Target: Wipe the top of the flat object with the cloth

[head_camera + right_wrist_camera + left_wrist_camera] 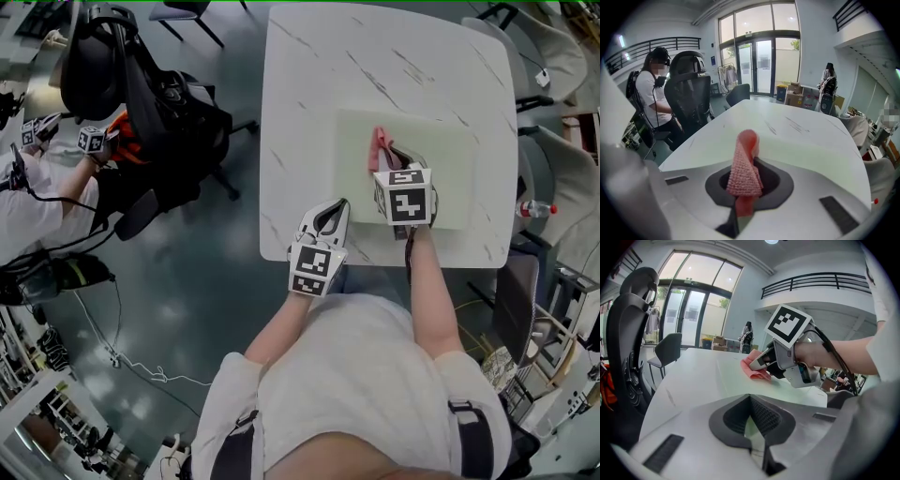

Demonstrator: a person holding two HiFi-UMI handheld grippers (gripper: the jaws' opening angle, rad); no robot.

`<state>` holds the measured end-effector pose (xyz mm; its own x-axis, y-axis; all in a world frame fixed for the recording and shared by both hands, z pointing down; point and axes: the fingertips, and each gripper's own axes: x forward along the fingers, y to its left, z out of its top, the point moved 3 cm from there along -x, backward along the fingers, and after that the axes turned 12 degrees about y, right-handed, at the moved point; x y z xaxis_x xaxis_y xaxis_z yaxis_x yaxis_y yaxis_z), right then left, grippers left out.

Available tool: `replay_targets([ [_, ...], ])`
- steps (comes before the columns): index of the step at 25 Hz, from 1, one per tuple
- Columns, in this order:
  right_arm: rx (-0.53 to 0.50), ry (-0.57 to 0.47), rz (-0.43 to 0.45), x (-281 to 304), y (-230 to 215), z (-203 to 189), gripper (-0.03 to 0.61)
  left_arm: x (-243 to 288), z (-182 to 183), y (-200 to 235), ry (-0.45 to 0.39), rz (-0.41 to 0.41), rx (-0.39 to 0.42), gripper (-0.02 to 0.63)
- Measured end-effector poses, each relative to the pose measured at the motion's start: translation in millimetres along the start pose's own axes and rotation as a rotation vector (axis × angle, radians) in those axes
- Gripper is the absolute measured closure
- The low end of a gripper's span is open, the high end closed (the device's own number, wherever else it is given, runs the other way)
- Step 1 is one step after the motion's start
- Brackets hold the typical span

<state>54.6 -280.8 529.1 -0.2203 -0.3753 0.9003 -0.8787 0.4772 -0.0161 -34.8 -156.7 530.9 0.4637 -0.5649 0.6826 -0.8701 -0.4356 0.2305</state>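
A pale green flat mat point(441, 164) lies on the white marble table point(309, 112). My right gripper point(392, 161) rests over the mat's left part, shut on a pink knitted cloth point(380, 145). In the right gripper view the cloth point(745, 173) stands up in a fold from between the jaws, with the mat point(811, 154) beyond it. The left gripper view has the cloth point(754, 370) touching the mat point(736, 380) under the right gripper point(761, 361). My left gripper point(330, 217) sits at the table's front edge, left of the mat, shut on nothing.
A black office chair point(122, 75) and another person point(37, 187) are on the floor left of the table. A bottle point(534, 208) and more chairs point(553, 159) stand to the right. The table's front edge runs just under both grippers.
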Motion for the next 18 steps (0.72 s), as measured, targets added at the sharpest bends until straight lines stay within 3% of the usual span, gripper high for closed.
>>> replay_targets([
  [18, -0.066, -0.015, 0.072, 11.4, 70.1, 27.6, 0.552, 0.3, 2.5, 7.1, -0.015, -0.076, 0.008, 0.601],
])
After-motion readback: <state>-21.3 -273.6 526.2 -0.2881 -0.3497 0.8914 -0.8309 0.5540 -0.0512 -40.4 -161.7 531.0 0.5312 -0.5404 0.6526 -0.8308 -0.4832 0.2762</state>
